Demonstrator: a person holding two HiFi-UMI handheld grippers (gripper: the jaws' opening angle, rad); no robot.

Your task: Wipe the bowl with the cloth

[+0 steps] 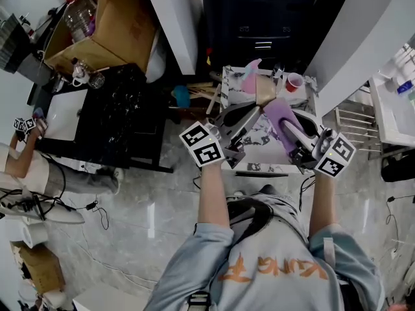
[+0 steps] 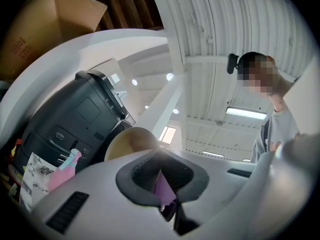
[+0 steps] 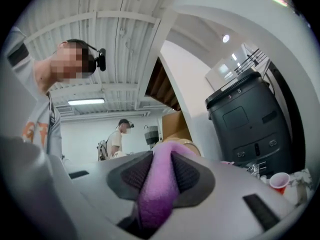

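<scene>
Top, head view: your grey top (image 1: 272, 267) with its orange print fills the bottom of the frame, nearest of all; you are leaning over the desk (image 1: 256, 155).
Left tongs, head view: your left tongs (image 1: 253, 113) reach up and to the right to the tan bowl (image 1: 266, 91). You seem to be holding it up off the desk so the other side can work on it.
Right tongs, head view: your right tongs (image 1: 286, 127) come in from the opposite side with the purple cloth (image 1: 279, 112), which lies against the bowl's near side.
Far edge, head view: a pink spray bottle (image 1: 249, 76) and a red cup (image 1: 294, 81) stand apart from the work (nothing to do with them).
Left gripper view: your left tongs (image 2: 161, 176) are clenched on the bowl (image 2: 131, 143), its wall pinched between the pads. A sliver of cloth (image 2: 162, 190) shows in the same gap; whether it is pinched too, I cannot tell.
Right gripper view: your right tongs (image 3: 160, 171) are clamped on the cloth (image 3: 157, 184), bunched thick between the pads. The bowl's (image 3: 192, 145) tan edge peeks out just behind it.
Step, my reading: one side steadies and the other rubs, so the wipe looks under way.
Watch for: a thin rim grip could let the bowl twist under pressure.
</scene>
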